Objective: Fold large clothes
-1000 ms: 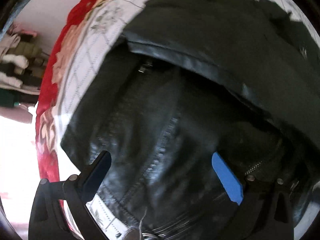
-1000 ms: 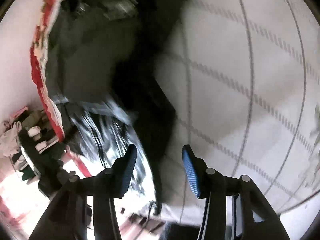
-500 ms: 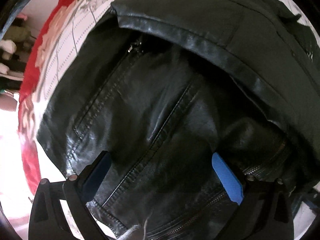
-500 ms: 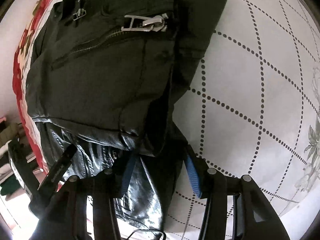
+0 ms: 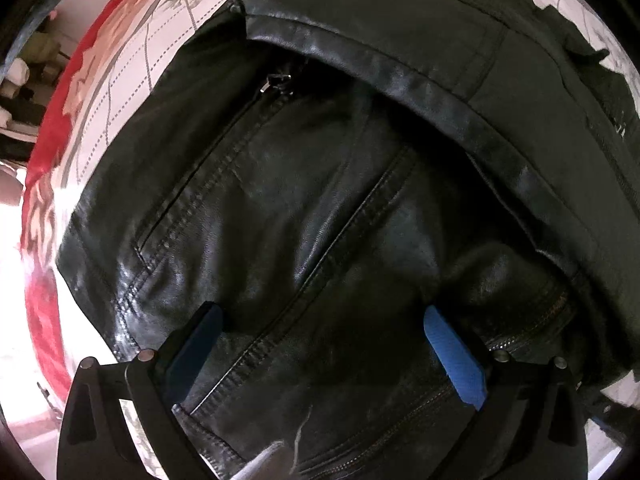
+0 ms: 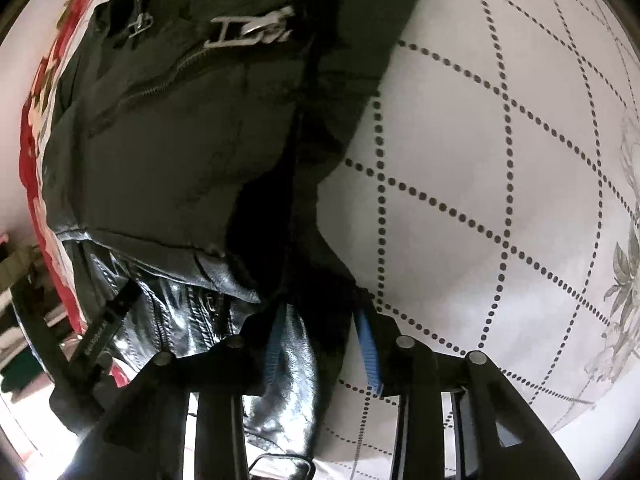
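A: Right gripper, at six o'clock, jaws closing on the black leather jacket edge between them.

B: Slick leather; could slip free. Left gripper jaws gape wide over the jacket, sprawled toward twelve across the bedspread.

Bare bedspread beside jacket

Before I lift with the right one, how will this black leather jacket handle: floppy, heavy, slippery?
The black leather jacket probably drapes but resists sharp creases: its folded layers bulge rather than lie flat. Glossy highlights suggest a slick surface. The right hand-held gripper is closing on a thick edge, so it likely feels heavy.
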Demonstrator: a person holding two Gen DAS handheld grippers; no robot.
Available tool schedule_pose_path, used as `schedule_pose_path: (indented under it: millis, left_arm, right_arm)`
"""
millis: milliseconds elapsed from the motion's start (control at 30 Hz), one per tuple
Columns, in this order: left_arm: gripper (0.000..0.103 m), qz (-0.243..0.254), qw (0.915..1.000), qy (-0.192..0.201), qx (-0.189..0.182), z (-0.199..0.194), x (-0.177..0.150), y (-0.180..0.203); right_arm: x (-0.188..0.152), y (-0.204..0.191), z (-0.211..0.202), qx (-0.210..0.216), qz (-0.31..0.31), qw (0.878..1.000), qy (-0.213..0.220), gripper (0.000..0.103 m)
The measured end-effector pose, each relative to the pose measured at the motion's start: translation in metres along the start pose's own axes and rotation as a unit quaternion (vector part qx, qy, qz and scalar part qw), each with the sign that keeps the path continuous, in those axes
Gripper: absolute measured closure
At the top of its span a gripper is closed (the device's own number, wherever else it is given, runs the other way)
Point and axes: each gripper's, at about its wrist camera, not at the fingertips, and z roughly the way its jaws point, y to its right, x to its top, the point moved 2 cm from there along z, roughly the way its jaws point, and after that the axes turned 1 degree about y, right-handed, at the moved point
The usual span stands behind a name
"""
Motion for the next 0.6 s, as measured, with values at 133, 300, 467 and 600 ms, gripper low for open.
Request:
schedule_pose_path:
  millis: [133, 300, 467, 600]
  left_arm:
    - [0.000, -0.018, 0.9994, -0.003, -0.030, 0.003, -0.002, -0.014]
    - [0.000, 0.014, 0.9994, -0.017, -0.028, 0.001, -0.001, -0.021]
    - [0.000, 0.053, 0.9983, -0.025, 0.007, -0.007, -0.013, -0.030]
    - [0.000, 0.069, 0.9950, -0.003, 0.072, -0.030, -0.033, -0.028]
  right_arm:
    - [-0.010, -0.001, -0.002, 0.023, 0.010, 1.000, 0.018, 0.091]
    - [-0.030, 0.013, -0.003, 0.066, 0.054, 0.996, 0.008, 0.093]
    - [-0.061, 0.026, 0.012, 0.060, 0.021, 0.997, -0.044, 0.095]
    - [-0.056, 0.020, 0.007, 0.050, -0.033, 0.994, -0.095, 0.086]
